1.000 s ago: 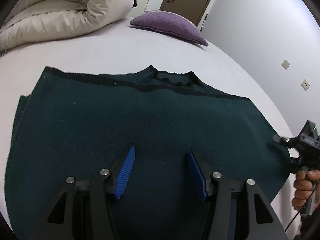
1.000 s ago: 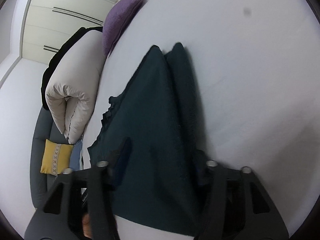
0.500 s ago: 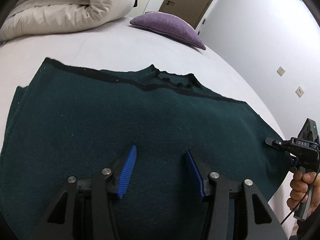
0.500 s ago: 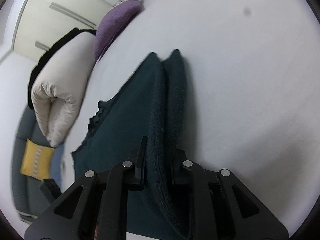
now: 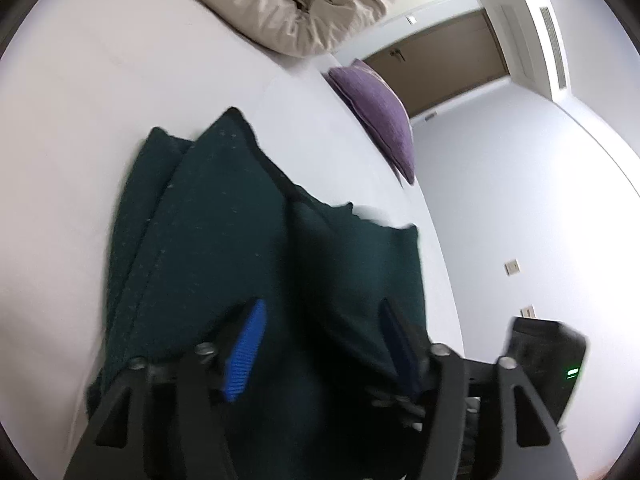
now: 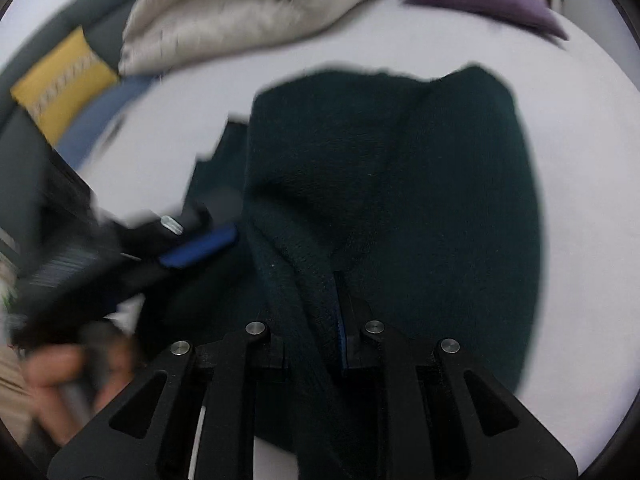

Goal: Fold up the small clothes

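A dark green knitted sweater (image 5: 224, 232) lies on the white bed, partly folded over itself; it also shows in the right wrist view (image 6: 420, 184). My left gripper (image 5: 320, 340) is open, its blue pads (image 5: 246, 352) apart over the sweater's near part. It also appears blurred at the left of the right wrist view (image 6: 196, 248). My right gripper (image 6: 316, 312) is shut on a thick fold of the sweater's edge and holds it over the rest of the garment.
The white bed sheet (image 5: 80, 120) surrounds the sweater. A rolled beige duvet (image 5: 300, 4) and a purple pillow (image 5: 380, 120) lie at the far side. A yellow cushion (image 6: 60, 80) sits on a grey sofa at the left. The bed's edge runs along the right.
My right gripper has closed on the sweater's right edge and carried it leftwards over the garment. My left gripper has swung and tilted, still open. Both views are blurred by motion.
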Available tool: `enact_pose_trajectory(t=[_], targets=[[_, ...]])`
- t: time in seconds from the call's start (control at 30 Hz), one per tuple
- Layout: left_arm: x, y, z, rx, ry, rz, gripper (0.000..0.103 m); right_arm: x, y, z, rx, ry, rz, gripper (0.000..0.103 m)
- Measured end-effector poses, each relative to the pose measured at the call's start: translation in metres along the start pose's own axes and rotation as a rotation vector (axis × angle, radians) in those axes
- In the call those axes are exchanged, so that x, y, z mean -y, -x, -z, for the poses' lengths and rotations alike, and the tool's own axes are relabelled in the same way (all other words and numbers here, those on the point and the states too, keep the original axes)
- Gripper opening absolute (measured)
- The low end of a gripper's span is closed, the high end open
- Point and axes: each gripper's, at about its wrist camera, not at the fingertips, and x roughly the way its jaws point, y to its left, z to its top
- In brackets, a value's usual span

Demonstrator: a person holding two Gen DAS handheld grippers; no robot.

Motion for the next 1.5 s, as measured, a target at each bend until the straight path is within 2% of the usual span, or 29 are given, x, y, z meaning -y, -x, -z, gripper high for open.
enact_pose_trajectory(t=[0.07,0.13,0.17,0.2,0.27,0.37,0.43,0.47,0.53,0.6,0.67,0.7,0.77,0.9,1.0,1.2,1.3,1.5], targets=[[0.003,-0.004,-0.001,-0.026,-0.016,-0.019,0.066,-0.006,-0.005,0.004,0.037,-0.012,0.003,0.025],[0.006,-0.009,-0.001,-0.043,-0.014,-0.024,0.068,-0.001,0.003,0.007,0.058,-0.044,-0.066,0.045],[0.008,-0.013,-0.001,-0.053,-0.008,-0.026,0.071,0.000,0.007,0.009,0.059,-0.044,-0.103,0.060],[0.008,-0.015,-0.001,-0.060,-0.007,-0.025,0.074,0.000,0.014,0.014,0.066,-0.024,-0.106,0.067],[0.015,-0.023,-0.001,-0.086,-0.022,-0.036,0.078,-0.002,0.032,0.031,0.092,0.036,-0.073,0.070],[0.026,-0.035,0.002,-0.119,-0.056,-0.080,0.078,0.006,0.055,0.059,0.112,0.045,-0.094,0.070],[0.033,-0.038,0.008,-0.135,-0.072,-0.090,0.069,0.030,0.078,0.085,0.142,0.012,-0.142,0.070],[0.037,-0.042,0.010,-0.148,-0.075,-0.108,0.061,0.039,0.087,0.095,0.165,-0.005,-0.151,0.070],[0.042,-0.045,0.014,-0.150,-0.096,-0.150,0.056,0.058,0.104,0.112,0.210,-0.041,-0.116,0.070],[0.047,-0.048,0.016,-0.165,-0.121,-0.199,0.034,0.074,0.111,0.120,0.248,-0.087,-0.101,0.070],[0.048,-0.048,0.017,-0.180,-0.125,-0.206,0.021,0.096,0.116,0.124,0.282,-0.159,-0.085,0.070],[0.050,-0.046,0.016,-0.182,-0.132,-0.205,0.019,0.104,0.117,0.125,0.291,-0.191,-0.078,0.070],[0.053,-0.039,0.013,-0.183,-0.152,-0.202,0.017,0.116,0.112,0.121,0.300,-0.215,-0.056,0.070],[0.053,-0.017,0.003,-0.168,-0.175,-0.173,0.016,0.117,0.098,0.113,0.300,-0.154,0.002,0.070],[0.048,0.005,-0.012,-0.136,-0.195,-0.184,0.015,0.110,0.084,0.102,0.291,-0.098,0.040,0.070],[0.005,0.047,-0.038,-0.094,-0.168,-0.210,0.016,0.073,0.061,0.087,0.237,0.011,0.032,0.070],[-0.023,0.046,-0.038,-0.105,-0.132,-0.218,0.016,0.049,0.051,0.088,0.244,0.077,0.094,0.078],[-0.063,0.036,-0.027,-0.072,-0.033,-0.169,0.018,0.030,0.044,0.102,0.239,0.141,0.191,0.083]])
